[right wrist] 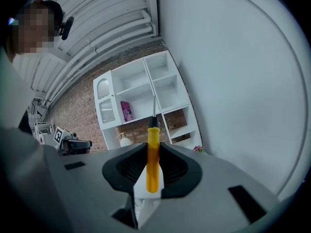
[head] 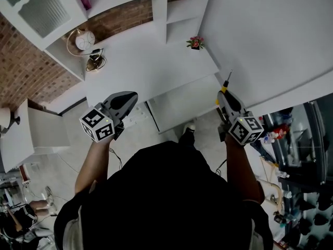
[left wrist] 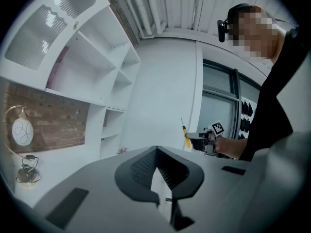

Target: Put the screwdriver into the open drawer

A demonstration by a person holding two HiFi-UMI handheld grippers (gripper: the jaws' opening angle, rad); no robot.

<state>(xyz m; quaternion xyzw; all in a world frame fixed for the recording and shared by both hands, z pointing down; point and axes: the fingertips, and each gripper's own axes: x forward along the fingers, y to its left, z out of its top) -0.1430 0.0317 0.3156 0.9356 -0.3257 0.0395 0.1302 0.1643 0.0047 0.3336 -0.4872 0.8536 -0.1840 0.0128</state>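
A screwdriver (right wrist: 152, 160) with a yellow handle and thin metal shaft stands upright between the jaws of my right gripper (right wrist: 153, 147), which is shut on its handle. In the head view the right gripper (head: 223, 95) holds the screwdriver (head: 226, 83) over the right end of the open white drawer (head: 179, 104), shaft pointing away from me. My left gripper (head: 130, 99) hovers at the drawer's left side, over the desk's front edge. Its jaws meet at the tips with nothing between them (left wrist: 156, 152). The left gripper view also catches the screwdriver (left wrist: 186, 136) off to the right.
The white desk (head: 140, 66) runs under white shelving (head: 179, 9) against a brick wall. On it sit a small pot of pink flowers (head: 195, 42) and a round lamp (head: 83, 39). A low white cabinet (head: 36, 134) stands at the left; cluttered shelves (head: 302, 155) are at the right.
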